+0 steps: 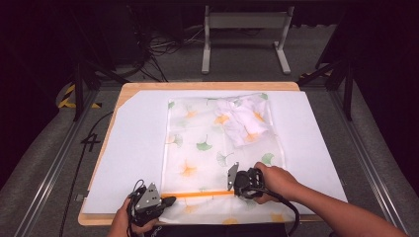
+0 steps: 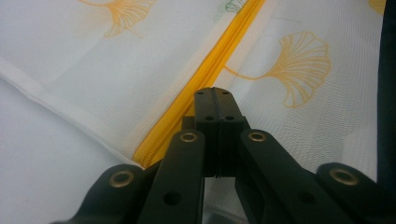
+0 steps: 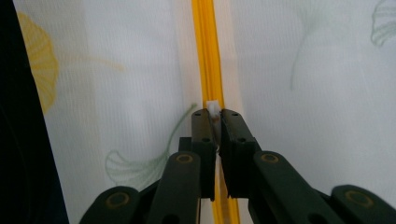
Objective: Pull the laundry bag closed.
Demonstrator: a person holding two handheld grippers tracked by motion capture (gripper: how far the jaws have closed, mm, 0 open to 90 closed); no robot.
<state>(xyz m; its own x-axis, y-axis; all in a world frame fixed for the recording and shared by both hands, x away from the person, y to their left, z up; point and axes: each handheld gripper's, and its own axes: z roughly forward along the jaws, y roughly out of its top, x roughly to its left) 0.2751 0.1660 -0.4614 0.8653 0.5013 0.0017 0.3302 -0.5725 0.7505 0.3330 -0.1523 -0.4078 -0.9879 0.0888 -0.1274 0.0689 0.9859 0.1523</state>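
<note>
A white mesh bag [image 1: 207, 143] printed with ginkgo leaves lies flat on the table, with a crumpled white cloth [image 1: 244, 121] inside its far end. An orange zipper [image 1: 202, 194] runs across its near end. My left gripper [image 1: 170, 200] sits at the zipper's left end. In the left gripper view it [image 2: 215, 91] is shut, pinching the bag fabric beside the zipper [image 2: 224, 51]. My right gripper [image 1: 231, 185] is over the zipper's right part. In the right gripper view it [image 3: 214, 112] is shut on the small white zipper pull [image 3: 212, 105], on the yellow zipper line [image 3: 207, 46].
A white sheet [image 1: 133, 148] covers the wooden table [image 1: 207, 86]. A grey metal stand [image 1: 244, 22] and cables [image 1: 158, 47] are on the floor behind. Metal rails [image 1: 368, 163] flank the table. The bag's near edge overhangs the table front.
</note>
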